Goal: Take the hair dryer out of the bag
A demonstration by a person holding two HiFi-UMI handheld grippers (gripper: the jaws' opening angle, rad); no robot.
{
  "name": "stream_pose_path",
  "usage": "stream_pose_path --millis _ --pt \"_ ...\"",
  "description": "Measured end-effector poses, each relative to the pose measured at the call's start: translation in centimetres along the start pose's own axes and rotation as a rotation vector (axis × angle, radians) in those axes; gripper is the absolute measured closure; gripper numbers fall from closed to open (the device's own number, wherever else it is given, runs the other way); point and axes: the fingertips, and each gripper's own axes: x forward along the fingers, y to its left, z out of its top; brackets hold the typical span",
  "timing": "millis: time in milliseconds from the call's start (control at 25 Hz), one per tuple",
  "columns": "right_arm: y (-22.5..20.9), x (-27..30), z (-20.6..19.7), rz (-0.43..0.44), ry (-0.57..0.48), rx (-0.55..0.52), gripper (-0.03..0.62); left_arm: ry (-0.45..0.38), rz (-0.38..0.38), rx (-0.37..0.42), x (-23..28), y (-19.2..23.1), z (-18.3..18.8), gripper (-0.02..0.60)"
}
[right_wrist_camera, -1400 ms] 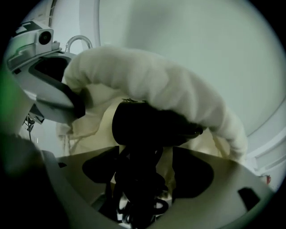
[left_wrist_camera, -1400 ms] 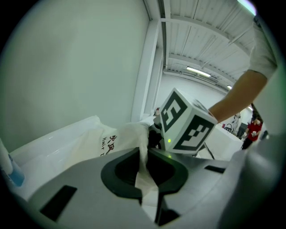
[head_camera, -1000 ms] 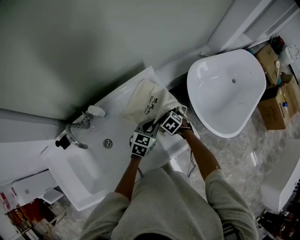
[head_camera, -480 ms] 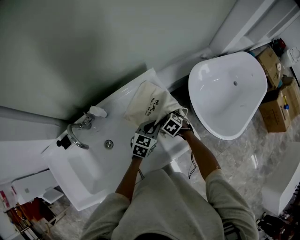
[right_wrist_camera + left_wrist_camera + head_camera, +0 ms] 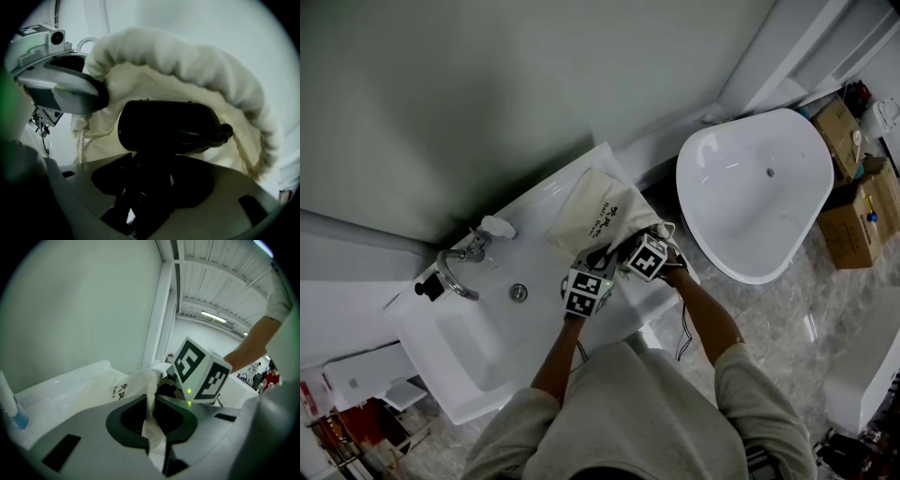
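**Both hand-held grippers at the bag's mouth, hair dryer inside**

I am looking steeply down on a white bathroom worktop. A cream cloth drawstring bag lies on it, with black print on its side. Every place below is given from that bag.

My left hand-held gripper is at the near rim of the bag's mouth. Its jaws are pressed almost together and pinch a fold of the cream cloth, which stands up between them. My right hand-held gripper is just beside it and points steeply down into the open mouth.

A black hair dryer with a rounded plastic body lies inside the bag, set crosswise within the gathered rim. Its dark handle runs down between the right jaws, which have just been closing and clasp it on both sides. The two marker cubes sit close together above the mouth.

In the head view, a chrome tap and a sunken white sink sit left of the bag in the same worktop. Right of the bag, well apart, stands a large white oval tub. Brown cardboard boxes lie beyond the tub.
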Motion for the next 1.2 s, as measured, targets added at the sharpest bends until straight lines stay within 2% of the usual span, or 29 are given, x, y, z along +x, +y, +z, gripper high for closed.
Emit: stream_pose_path --millis 320,560,800,1200 --pt "0.8 -1.7 -1.0 -0.015 -0.033 -0.002 0.332 0.008 0.015 0.004 0.0 0.4 -0.4 0.543" --pt "1.3 -2.8 -2.9 -0.020 -0.037 0.021 0.332 0.018 -0.002 0.028 0.3 -0.5 -0.4 0.543" --pt "1.9 -4.0 -4.5 -0.021 -0.035 -0.027 0.332 0.023 0.022 0.017 0.3 0.2 -0.6 0.543" --pt "4.9 -6.5 -5.8 -0.007 -0.129 -0.016 0.332 0.035 0.043 0.019 0.9 0.1 -0.7 0.543"
